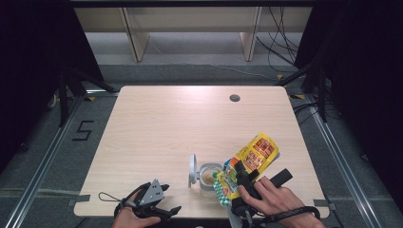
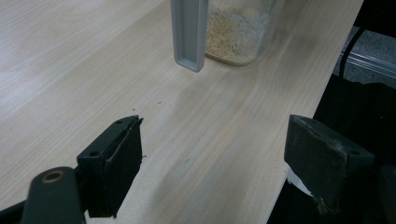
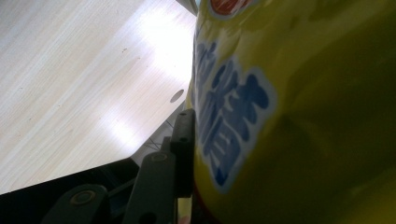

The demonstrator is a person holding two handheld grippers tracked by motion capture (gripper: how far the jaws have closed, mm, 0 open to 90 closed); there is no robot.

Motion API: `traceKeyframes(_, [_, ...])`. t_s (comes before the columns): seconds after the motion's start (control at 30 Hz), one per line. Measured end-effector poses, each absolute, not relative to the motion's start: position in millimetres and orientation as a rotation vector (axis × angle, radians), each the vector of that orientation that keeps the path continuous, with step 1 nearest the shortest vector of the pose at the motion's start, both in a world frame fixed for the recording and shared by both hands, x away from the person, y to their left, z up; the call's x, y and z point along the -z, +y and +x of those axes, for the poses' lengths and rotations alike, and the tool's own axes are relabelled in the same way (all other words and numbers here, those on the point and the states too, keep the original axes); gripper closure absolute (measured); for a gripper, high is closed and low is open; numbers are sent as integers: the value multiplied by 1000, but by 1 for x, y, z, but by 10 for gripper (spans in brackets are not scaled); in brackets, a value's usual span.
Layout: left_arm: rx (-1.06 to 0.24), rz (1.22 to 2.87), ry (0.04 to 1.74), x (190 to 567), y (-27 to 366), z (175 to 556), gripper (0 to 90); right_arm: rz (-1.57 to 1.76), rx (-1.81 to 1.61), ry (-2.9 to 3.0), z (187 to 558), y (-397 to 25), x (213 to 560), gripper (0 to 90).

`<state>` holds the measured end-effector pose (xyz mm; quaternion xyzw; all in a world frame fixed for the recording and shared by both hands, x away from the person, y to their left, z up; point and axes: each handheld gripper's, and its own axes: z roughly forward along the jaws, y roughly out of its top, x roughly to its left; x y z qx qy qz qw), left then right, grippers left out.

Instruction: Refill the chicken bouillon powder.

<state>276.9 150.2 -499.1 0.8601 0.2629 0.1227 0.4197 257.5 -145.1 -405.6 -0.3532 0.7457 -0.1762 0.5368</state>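
Observation:
A yellow snack bag (image 1: 252,159) hangs tilted, its lower end over a clear container (image 1: 209,176) near the table's front edge. My right gripper (image 1: 243,179) is shut on the bag, which looms large and yellow (image 3: 303,116) against one black finger (image 3: 183,140); the other finger is hidden behind it. The container holds beige granules (image 2: 236,28), and its grey hinged lid (image 1: 193,170) stands open on its left (image 2: 189,32). My left gripper (image 1: 172,198) rests at the front edge, left of the container, open (image 2: 219,158) with nothing between its fingers.
The light wooden table (image 1: 166,123) has a round cable hole (image 1: 235,98) at the back right. Wooden shelving (image 1: 190,23) stands beyond the table. A "5" mark (image 1: 83,130) is taped on the floor at the left.

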Motion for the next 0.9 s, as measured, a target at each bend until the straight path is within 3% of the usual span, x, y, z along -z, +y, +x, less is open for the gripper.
traceKeyframes(0.9, [-321,2162,661,498,151,277,187,-829,406,1757,258,-147,406,694])
